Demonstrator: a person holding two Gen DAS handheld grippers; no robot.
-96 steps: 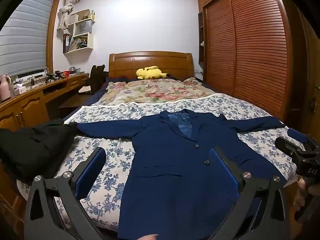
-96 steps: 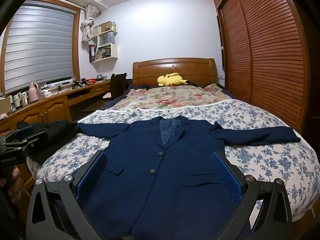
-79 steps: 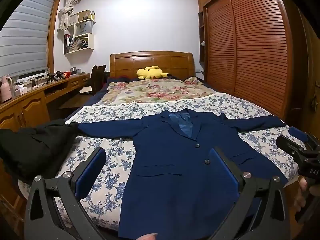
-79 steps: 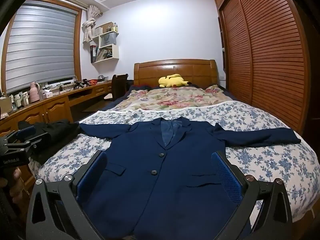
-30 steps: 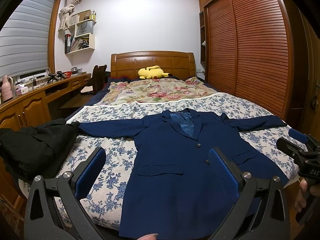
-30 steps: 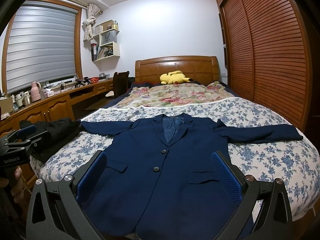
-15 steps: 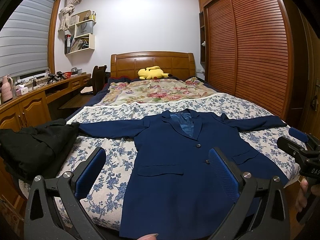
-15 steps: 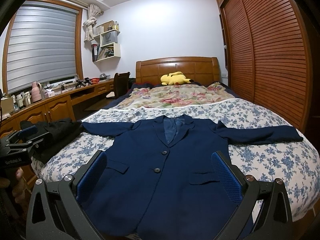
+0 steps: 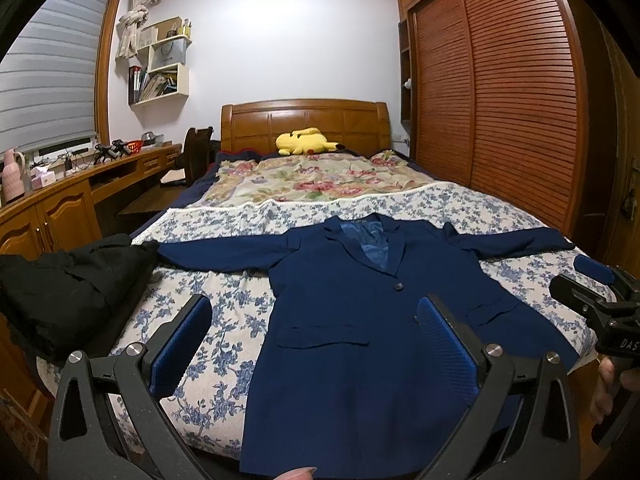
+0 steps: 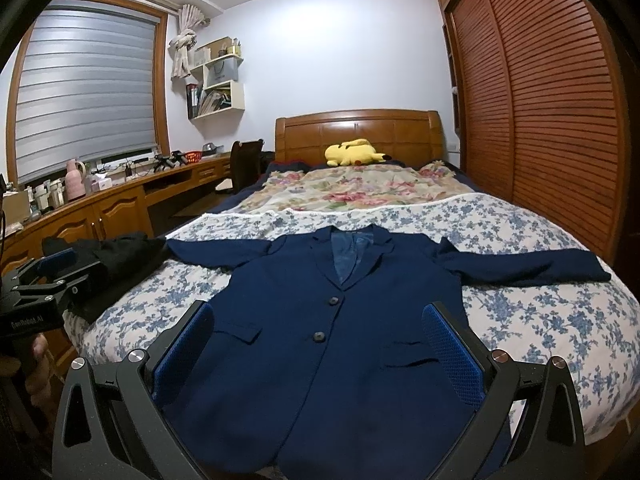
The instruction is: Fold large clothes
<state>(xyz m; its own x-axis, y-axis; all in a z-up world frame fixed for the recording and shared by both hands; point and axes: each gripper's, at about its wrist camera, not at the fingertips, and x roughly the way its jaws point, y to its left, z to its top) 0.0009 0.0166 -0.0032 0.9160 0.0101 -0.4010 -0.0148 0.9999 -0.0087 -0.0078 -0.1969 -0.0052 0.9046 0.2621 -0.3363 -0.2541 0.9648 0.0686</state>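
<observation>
Navy blazer flat on bed, sleeves out — both grippers' jaws spread, nothing btwn.

Jacket lies flat, front up, on the near end of the bed, sleeves spread to either side. Dark garment sits at the bed's left edge, touching the left sleeve end. Plush toy rests against the headboard. Desk runs along the left; wardrobe stands right
</observation>
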